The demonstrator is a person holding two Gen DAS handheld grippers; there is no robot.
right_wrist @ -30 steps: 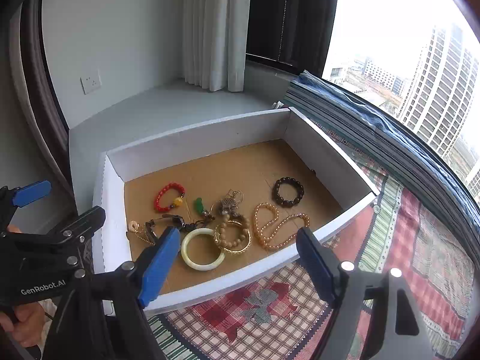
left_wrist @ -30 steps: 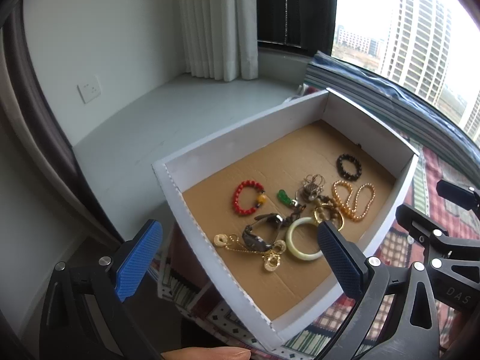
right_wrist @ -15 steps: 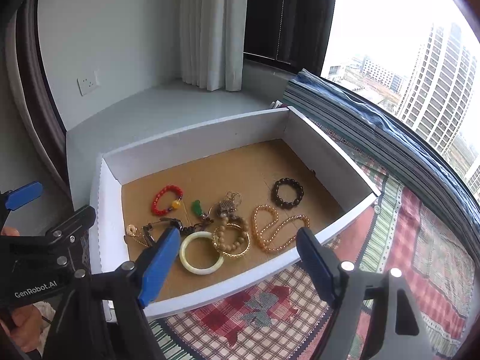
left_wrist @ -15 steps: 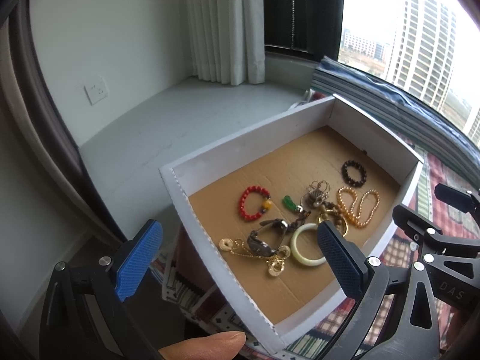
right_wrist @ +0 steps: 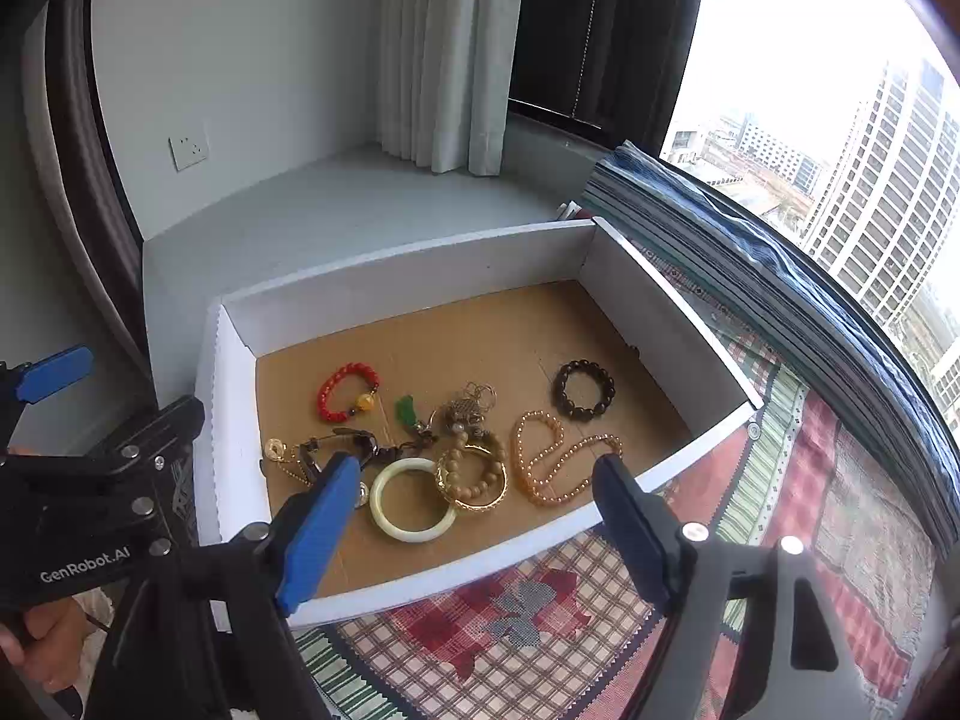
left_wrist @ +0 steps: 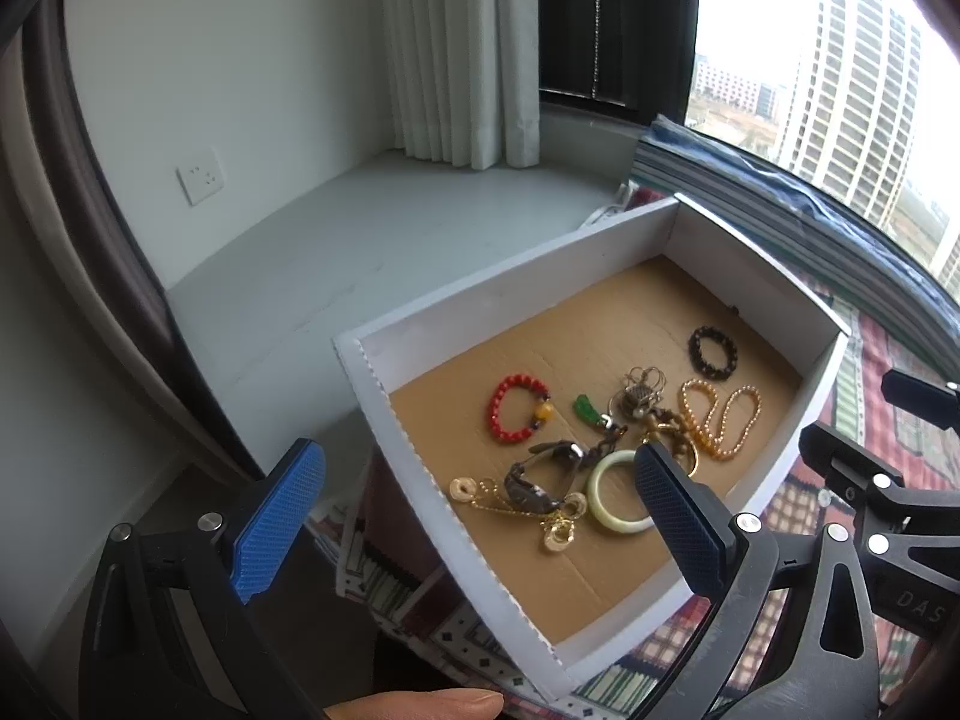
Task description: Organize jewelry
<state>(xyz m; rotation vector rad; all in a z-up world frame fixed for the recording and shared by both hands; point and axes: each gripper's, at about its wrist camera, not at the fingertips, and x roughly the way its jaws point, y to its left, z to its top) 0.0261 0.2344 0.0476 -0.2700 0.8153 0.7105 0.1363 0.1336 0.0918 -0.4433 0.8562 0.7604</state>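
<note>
A white box is set on a patterned cloth; jewelry is scattered inside it, a jade bangle among it. Both the left gripper and right gripper are held above with jaws released, nothing grasped.

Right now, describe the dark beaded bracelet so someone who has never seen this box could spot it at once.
Look in the white box with the brown cardboard floor. The jewelry clusters along its near side; the dark beaded bracelet lies alone at the right end, just beyond the looped golden bead strand. It is the only near-black ring, touching nothing.
</note>
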